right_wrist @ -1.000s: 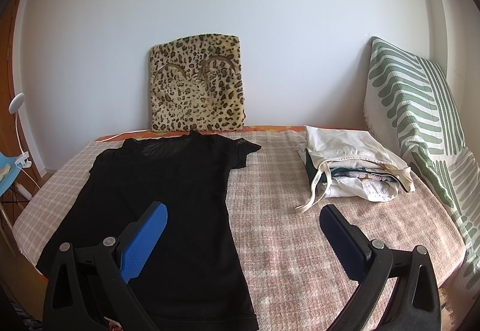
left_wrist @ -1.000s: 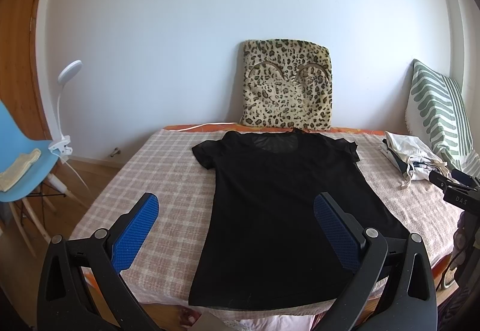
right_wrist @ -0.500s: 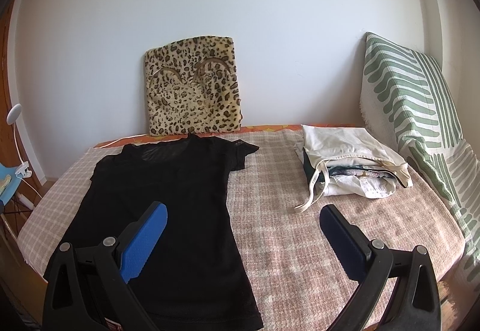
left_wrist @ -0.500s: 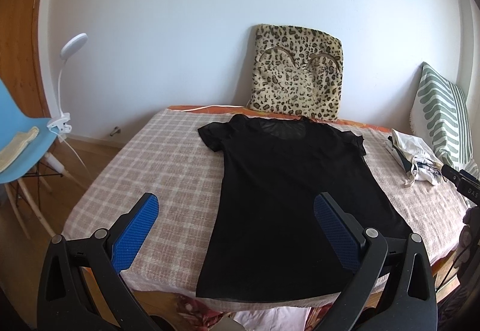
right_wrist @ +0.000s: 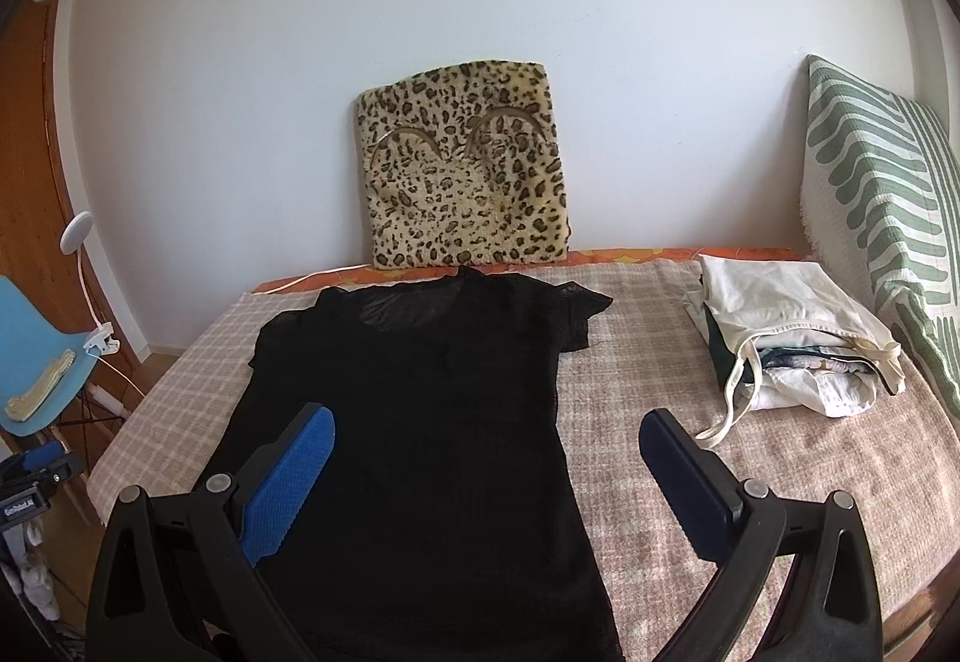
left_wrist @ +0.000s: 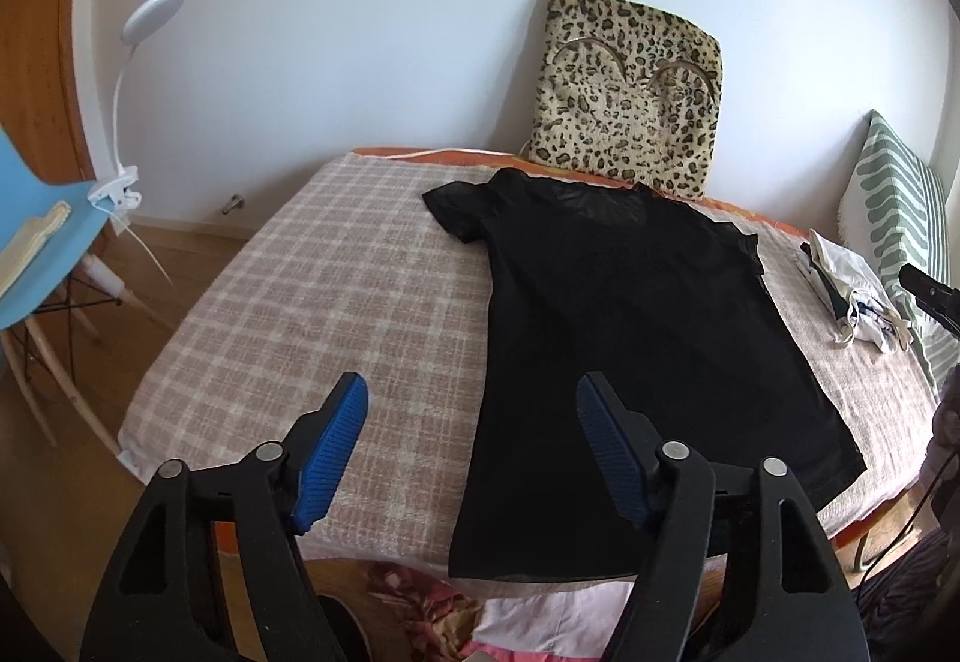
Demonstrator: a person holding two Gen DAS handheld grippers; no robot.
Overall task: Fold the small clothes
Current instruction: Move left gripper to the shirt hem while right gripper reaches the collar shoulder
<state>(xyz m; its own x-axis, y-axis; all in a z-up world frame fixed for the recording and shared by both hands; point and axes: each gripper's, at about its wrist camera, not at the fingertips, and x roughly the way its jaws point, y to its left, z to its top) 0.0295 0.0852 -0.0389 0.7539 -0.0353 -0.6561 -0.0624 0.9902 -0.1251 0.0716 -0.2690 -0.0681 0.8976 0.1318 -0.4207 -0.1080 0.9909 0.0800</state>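
A black short-sleeved T-shirt (left_wrist: 630, 326) (right_wrist: 432, 392) lies spread flat on the checked bed blanket (left_wrist: 336, 290), collar toward the wall. My left gripper (left_wrist: 473, 383) hovers over the shirt's lower left side edge. Its jaws are closing, with nothing between the blue pads. My right gripper (right_wrist: 486, 416) hangs open above the shirt's lower right part, its left pad over the black cloth and its right pad over the bare blanket (right_wrist: 780, 482). Neither gripper touches the shirt.
A stack of folded light clothes (right_wrist: 780, 338) (left_wrist: 852, 290) sits on the bed's right side beside a green-striped pillow (right_wrist: 870, 218). A leopard-print cushion (left_wrist: 624, 86) leans on the wall. A blue chair (left_wrist: 36, 254) and a white clip lamp (left_wrist: 150, 8) stand left of the bed.
The left gripper's jaws have narrowed, and it has dropped and swung toward the shirt's left edge. The right gripper has shifted left, so the shirt now lies centred in its view.
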